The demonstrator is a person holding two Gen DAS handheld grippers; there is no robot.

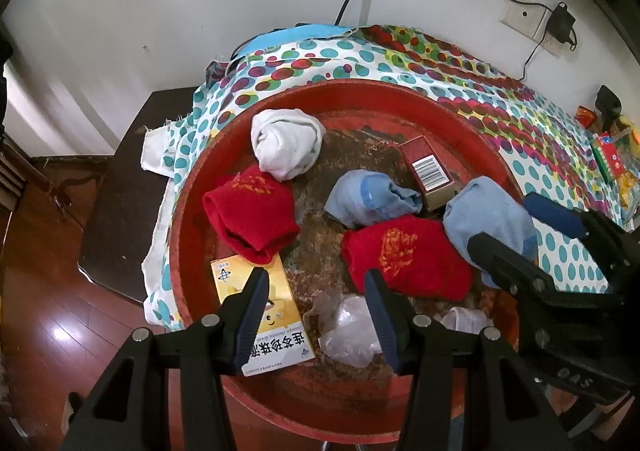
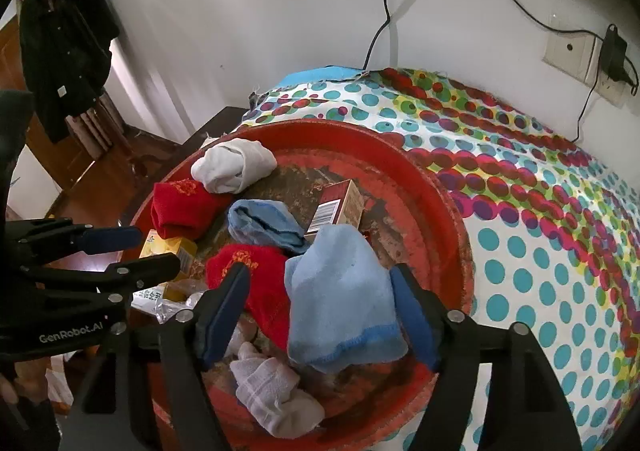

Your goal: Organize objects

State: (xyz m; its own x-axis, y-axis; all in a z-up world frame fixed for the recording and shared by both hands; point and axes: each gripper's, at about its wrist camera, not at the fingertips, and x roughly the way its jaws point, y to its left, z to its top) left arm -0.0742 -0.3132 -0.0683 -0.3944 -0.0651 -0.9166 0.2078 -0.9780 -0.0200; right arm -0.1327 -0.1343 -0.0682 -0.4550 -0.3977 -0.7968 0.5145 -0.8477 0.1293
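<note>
In the right wrist view the right hand-held gripper (image 2: 320,311) stands wide open at the lower centre of the frame, its two blue pads on either side of the light blue cloth (image 2: 340,299), which lies between them but does not seem to be pinched yet. It looks like the step in hand is to take this cloth out of the red basin (image 2: 448,211); to do it well, the person should probably lower the fingers until they pass the thick folded middle and close there, not on the loose hem, so that the red cloth (image 2: 256,279) touching its left side is not dragged along. The light blue cloth is longer than wide, and its long axis runs from the lower centre toward the upper centre, the darker blue hem at the near end and the narrower end pointing away toward the brown box (image 2: 340,207). Below it, at the bottom edge, lies a white sock (image 2: 272,391). In the left wrist view the left hand-held gripper (image 1: 316,315) is also open, holding nothing, above a yellow box (image 1: 276,315) and a crumpled clear bag (image 1: 348,327) in the lower centre. Farther in the basin there are a second blue cloth (image 1: 368,199), a second red cloth (image 1: 248,211) and a white bundle (image 1: 286,147) toward the upper centre. The basin rests on a dotted fabric (image 2: 540,231) that covers the desk.
</note>
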